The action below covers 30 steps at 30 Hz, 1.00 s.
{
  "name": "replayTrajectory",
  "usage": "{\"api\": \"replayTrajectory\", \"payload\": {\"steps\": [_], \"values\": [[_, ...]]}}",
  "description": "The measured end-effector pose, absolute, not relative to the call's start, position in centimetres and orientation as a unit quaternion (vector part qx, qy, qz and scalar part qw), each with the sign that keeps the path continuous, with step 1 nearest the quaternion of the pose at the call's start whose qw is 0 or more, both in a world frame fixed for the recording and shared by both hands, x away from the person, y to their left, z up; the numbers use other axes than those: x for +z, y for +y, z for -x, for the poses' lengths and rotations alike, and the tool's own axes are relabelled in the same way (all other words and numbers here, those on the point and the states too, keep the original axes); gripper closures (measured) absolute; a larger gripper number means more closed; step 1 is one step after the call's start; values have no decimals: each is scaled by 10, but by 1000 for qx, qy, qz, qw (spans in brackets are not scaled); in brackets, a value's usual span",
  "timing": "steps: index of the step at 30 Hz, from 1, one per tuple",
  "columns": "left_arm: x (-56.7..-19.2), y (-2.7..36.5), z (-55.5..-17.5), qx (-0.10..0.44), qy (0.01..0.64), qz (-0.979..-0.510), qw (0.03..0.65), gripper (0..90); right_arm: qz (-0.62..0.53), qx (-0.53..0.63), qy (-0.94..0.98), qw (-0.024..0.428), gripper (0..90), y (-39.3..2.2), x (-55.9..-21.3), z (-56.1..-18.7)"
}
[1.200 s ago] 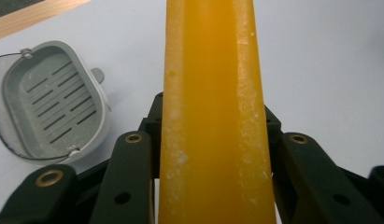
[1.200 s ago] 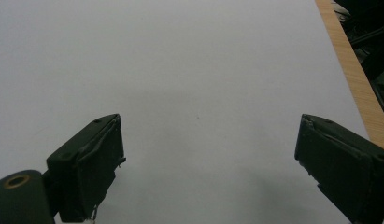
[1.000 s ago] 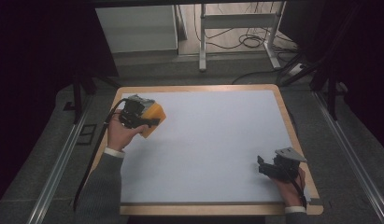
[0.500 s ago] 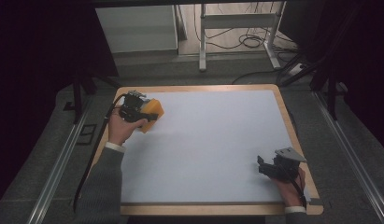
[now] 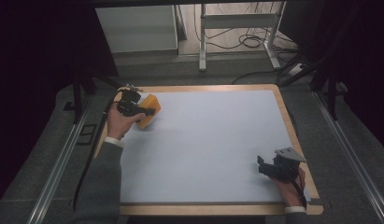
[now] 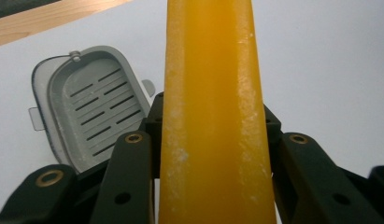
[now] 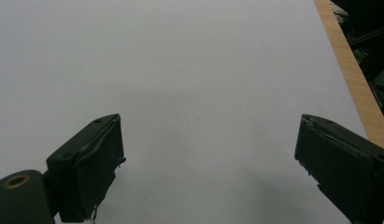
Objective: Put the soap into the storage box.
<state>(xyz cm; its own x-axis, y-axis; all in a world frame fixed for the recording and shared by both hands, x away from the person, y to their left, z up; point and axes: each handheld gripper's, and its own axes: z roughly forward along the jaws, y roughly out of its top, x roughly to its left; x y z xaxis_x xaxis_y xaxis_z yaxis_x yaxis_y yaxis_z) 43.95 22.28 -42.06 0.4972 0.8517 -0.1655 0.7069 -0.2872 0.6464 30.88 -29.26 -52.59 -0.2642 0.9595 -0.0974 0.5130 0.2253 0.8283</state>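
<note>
My left gripper (image 5: 150, 112) is near the table's far left corner, shut on an orange-yellow block (image 5: 148, 105) that sticks out beyond its jaws. In the left gripper view the block (image 6: 213, 102) stands tall between the black jaws, its surface dusted with white specks. Just beyond it a grey slotted dish (image 6: 94, 100) lies on the white mat. My right gripper (image 5: 265, 166) rests at the near right of the table. Its jaws stand wide apart over the bare mat, and nothing is between them in the right gripper view (image 7: 208, 163).
A white mat (image 5: 213, 140) covers the table inside a wooden rim (image 5: 292, 135). Dark floor with metal rails lies on both sides. A white cabinet (image 5: 136, 28), a metal frame (image 5: 236, 21) and cables stand beyond the far edge.
My left hand has carried the orange-yellow block a little farther away and to the left. The right gripper has stayed where it was.
</note>
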Motion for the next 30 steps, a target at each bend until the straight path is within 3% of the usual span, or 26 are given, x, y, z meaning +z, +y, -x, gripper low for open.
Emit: {"api": "replayTrajectory", "payload": {"steps": [30], "values": [[-439, 238, -474, 98, 538, -769, 331, 609, -516, 349, 714, 320, 81, -292, -526, -309]]}}
